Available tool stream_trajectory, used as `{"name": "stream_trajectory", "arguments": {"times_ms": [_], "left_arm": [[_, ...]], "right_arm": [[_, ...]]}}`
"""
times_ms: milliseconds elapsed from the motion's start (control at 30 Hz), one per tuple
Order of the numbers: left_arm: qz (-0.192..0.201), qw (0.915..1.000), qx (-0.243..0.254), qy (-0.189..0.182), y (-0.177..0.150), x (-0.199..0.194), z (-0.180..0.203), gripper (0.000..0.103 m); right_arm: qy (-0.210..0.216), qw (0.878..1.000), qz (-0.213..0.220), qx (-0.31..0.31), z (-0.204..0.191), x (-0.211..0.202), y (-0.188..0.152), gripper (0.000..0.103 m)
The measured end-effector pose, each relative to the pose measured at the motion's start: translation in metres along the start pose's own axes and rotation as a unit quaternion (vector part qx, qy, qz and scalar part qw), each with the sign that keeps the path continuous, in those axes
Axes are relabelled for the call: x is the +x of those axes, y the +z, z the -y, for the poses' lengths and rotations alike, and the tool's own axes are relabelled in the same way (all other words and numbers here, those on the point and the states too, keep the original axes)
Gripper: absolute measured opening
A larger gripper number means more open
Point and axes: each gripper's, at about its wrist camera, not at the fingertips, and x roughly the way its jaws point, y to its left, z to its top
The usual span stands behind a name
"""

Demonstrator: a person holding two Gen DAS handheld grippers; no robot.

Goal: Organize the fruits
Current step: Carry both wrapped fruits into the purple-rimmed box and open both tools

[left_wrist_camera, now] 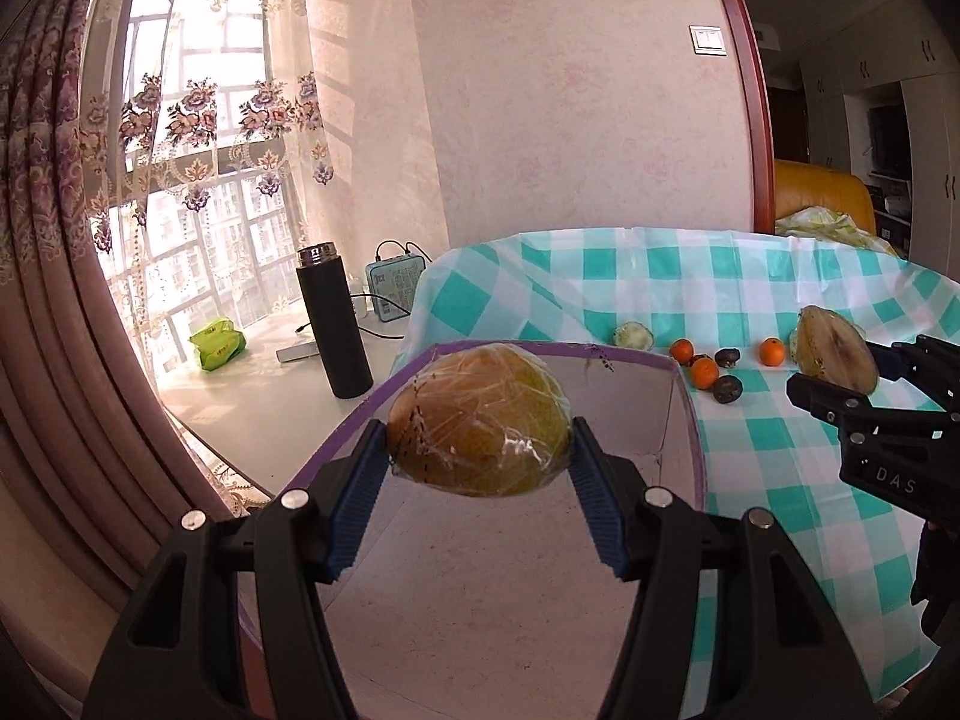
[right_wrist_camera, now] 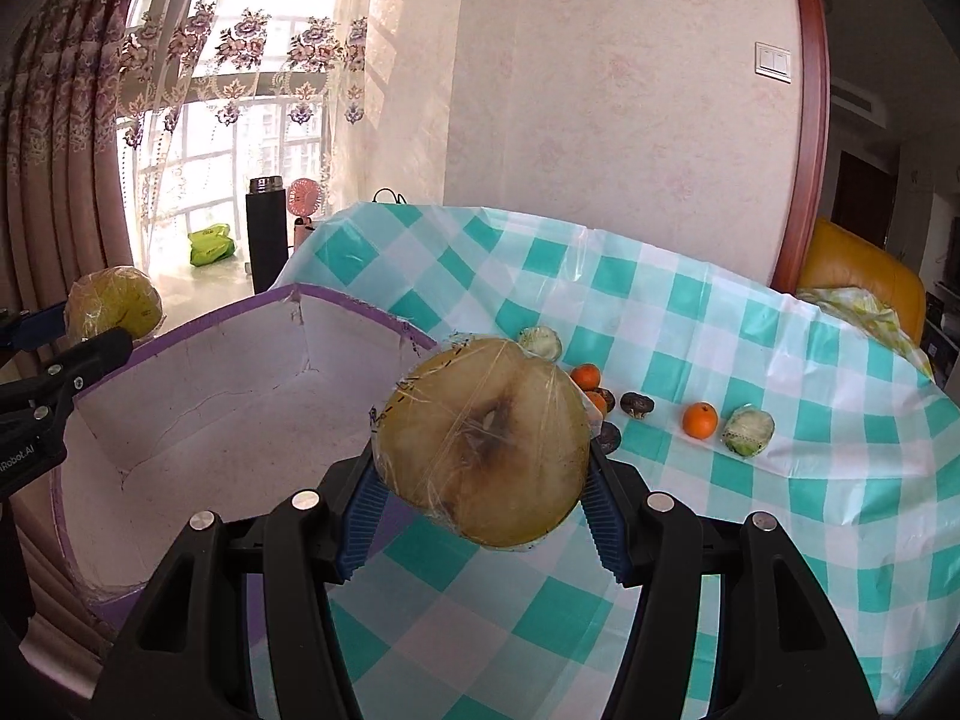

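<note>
A half fruit wrapped in clear film (left_wrist_camera: 478, 420) is held between the pads of the left tongs (left_wrist_camera: 478, 468), round skin side up, over the white box with a purple rim (left_wrist_camera: 684, 420). Another wrapped half (right_wrist_camera: 480, 441) is pinched by the right tongs (right_wrist_camera: 480, 498), with its brown cut face turned to the camera, above the checked counter (right_wrist_camera: 750, 528). Small oranges (right_wrist_camera: 699, 419) are lying farther back.

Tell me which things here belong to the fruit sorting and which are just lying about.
Job: wrapped fruit half in left tongs; cut half in right tongs; purple-rimmed box; oranges.

Lying about: black flask, green packet, pink fan.
</note>
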Motion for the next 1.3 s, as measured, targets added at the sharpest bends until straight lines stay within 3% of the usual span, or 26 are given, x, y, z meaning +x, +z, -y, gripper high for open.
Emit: {"name": "stream_trajectory", "arguments": {"times_ms": [200, 467, 600, 700, 800, 900, 1167, 1200, 1267, 1300], "left_arm": [[-0.059, 0.9981, -0.004, 0.017, -0.015, 0.026, -0.025, 0.061], [-0.152, 0.9883, -0.002, 0.011, -0.03, 0.07, -0.046, 0.061], [-0.179, 0.9838, 0.005, 0.0, -0.033, 0.082, -0.048, 0.06], [-0.192, 0.9814, 0.01, 0.001, -0.032, 0.087, -0.051, 0.049], [-0.205, 0.9788, 0.013, -0.004, -0.029, 0.091, -0.058, 0.048], [-0.213, 0.9768, 0.02, -0.003, -0.025, 0.092, -0.062, 0.048], [-0.25, 0.9681, 0.009, -0.011, -0.04, 0.107, -0.066, 0.048], [-0.255, 0.9668, 0.006, -0.012, -0.042, 0.109, -0.066, 0.049], [-0.266, 0.9639, -0.002, -0.018, -0.046, 0.112, -0.066, 0.062], [-0.27, 0.9625, -0.004, -0.021, -0.048, 0.114, -0.065, 0.076]], "right_arm": [[0.049, 0.997, -0.034, -0.042, -0.038, 0.028, 0.025, 0.058], [0.063, 0.982, -0.119, -0.132, -0.084, 0.075, 0.036, 0.058], [0.081, 0.968, -0.182, -0.152, -0.095, 0.101, 0.031, 0.058], [0.09, 0.954, -0.223, -0.18, -0.106, 0.117, 0.025, 0.058], [0.092, 0.938, -0.26, -0.21, -0.116, 0.133, 0.018, 0.058], [0.085, 0.927, -0.282, -0.234, -0.124, 0.145, 0.01, 0.058], [0.09, 0.909, -0.316, -0.255, -0.137, 0.161, -0.009, 0.057], [0.092, 0.906, -0.323, -0.257, -0.138, 0.162, -0.009, 0.058], [0.106, 0.902, -0.333, -0.255, -0.139, 0.162, -0.008, 0.062], [0.106, 0.904, -0.33, -0.251, -0.138, 0.161, -0.006, 0.068]]}}
